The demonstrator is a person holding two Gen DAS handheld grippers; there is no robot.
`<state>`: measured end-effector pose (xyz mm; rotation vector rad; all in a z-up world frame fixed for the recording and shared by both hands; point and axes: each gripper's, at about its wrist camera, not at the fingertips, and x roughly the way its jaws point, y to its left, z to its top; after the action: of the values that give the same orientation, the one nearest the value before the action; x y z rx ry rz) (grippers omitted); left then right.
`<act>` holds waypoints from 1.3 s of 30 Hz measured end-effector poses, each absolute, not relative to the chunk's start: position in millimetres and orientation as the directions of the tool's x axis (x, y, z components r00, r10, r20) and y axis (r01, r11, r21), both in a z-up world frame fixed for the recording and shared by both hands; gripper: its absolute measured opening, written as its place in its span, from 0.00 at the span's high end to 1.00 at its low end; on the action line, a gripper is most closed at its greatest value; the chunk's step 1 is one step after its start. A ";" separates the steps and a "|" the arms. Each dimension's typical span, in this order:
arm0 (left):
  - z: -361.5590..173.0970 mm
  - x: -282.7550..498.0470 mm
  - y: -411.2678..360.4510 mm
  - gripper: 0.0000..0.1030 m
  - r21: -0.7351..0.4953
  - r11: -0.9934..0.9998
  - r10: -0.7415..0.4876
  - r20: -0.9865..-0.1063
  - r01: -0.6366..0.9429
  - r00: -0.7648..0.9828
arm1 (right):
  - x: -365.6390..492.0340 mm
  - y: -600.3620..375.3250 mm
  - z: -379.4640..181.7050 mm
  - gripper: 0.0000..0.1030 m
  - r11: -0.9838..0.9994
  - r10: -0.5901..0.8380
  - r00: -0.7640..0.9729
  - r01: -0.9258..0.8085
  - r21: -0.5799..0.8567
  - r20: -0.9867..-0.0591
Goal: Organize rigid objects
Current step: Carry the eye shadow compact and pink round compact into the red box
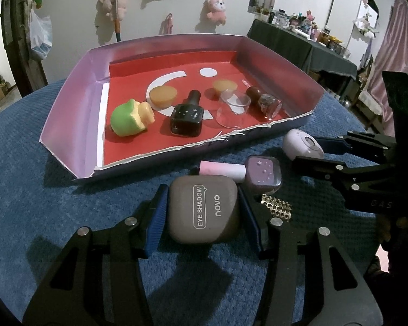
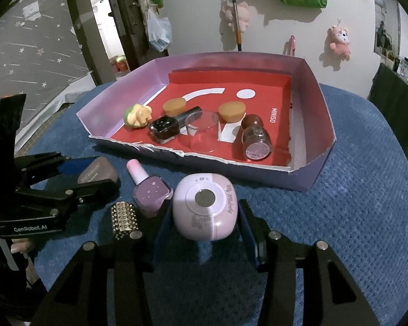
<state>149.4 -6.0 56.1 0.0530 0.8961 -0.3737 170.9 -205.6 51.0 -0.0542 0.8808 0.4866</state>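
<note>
My left gripper [image 1: 202, 214] has its blue pads on both sides of a grey-brown eye shadow case [image 1: 202, 209] that rests on the blue cloth. My right gripper [image 2: 204, 217] straddles a lilac rounded case [image 2: 205, 207], jaws close beside it; a small gap shows. Between them lie a purple nail polish bottle [image 2: 149, 193] with a pink cap and a studded gold piece [image 2: 123, 218]. The shallow purple box [image 1: 76, 81] with a red floor holds a green-and-cream figure [image 1: 130, 118], a black polish bottle [image 1: 187, 116], two tan cups, a clear cup [image 1: 232, 108] and a brown-capped bottle [image 1: 263, 99].
The blue cloth [image 1: 40, 190] covers a round table that drops away on all sides. A torn low front wall [image 2: 204, 160] of the box faces me. A dark cluttered table [image 1: 299, 38] stands far right; a doorway is at the left.
</note>
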 end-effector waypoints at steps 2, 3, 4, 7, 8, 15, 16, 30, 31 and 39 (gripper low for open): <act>56.2 149.3 -5.8 0.53 -0.112 0.934 -0.297 -0.770 0.339 0.564 | 170.6 -205.8 51.2 0.51 0.890 0.387 0.536 -0.430 0.151 -0.750; 56.0 149.4 -6.0 0.53 -0.110 0.934 -0.297 -0.770 0.340 0.564 | 170.9 -205.6 50.8 0.51 0.890 0.386 0.535 -0.430 0.151 -0.751; 56.1 149.4 -6.0 0.53 -0.109 0.934 -0.296 -0.770 0.341 0.565 | 170.8 -205.6 50.9 0.51 0.890 0.386 0.535 -0.430 0.151 -0.751; 56.0 149.5 -5.9 0.53 -0.109 0.934 -0.295 -0.770 0.339 0.565 | 170.6 -205.8 51.1 0.51 0.890 0.386 0.534 -0.430 0.151 -0.752; 56.0 149.5 -5.6 0.53 -0.109 0.935 -0.295 -0.770 0.338 0.566 | 170.7 -205.8 51.0 0.51 0.890 0.386 0.534 -0.430 0.152 -0.752; 66.2 148.3 -2.2 0.53 -0.127 0.931 -0.313 -0.759 0.342 0.571 | 169.9 -205.5 55.0 0.51 0.887 0.394 0.538 -0.435 0.155 -0.745; 71.3 148.7 -0.5 0.53 -0.133 0.929 -0.321 -0.752 0.345 0.576 | 169.0 -205.4 57.4 0.51 0.885 0.400 0.539 -0.437 0.160 -0.741; 123.8 260.9 11.2 0.53 0.000 0.943 -0.197 -0.804 0.332 0.561 | 261.3 -205.5 116.1 0.51 0.917 0.338 0.582 -0.381 0.119 -0.740; 122.4 267.6 11.7 0.53 0.011 0.944 -0.183 -0.813 0.329 0.553 | 271.3 -204.2 115.8 0.51 0.918 0.331 0.574 -0.379 0.116 -0.749; 102.7 318.6 7.1 0.53 0.084 0.939 -0.089 -0.877 0.334 0.472 | 322.1 -196.1 104.8 0.51 0.937 0.216 0.522 -0.349 0.025 -0.825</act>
<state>318.6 7.1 102.7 0.2583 1.0499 -0.2622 322.1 -196.1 104.8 -0.1505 0.9645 0.3401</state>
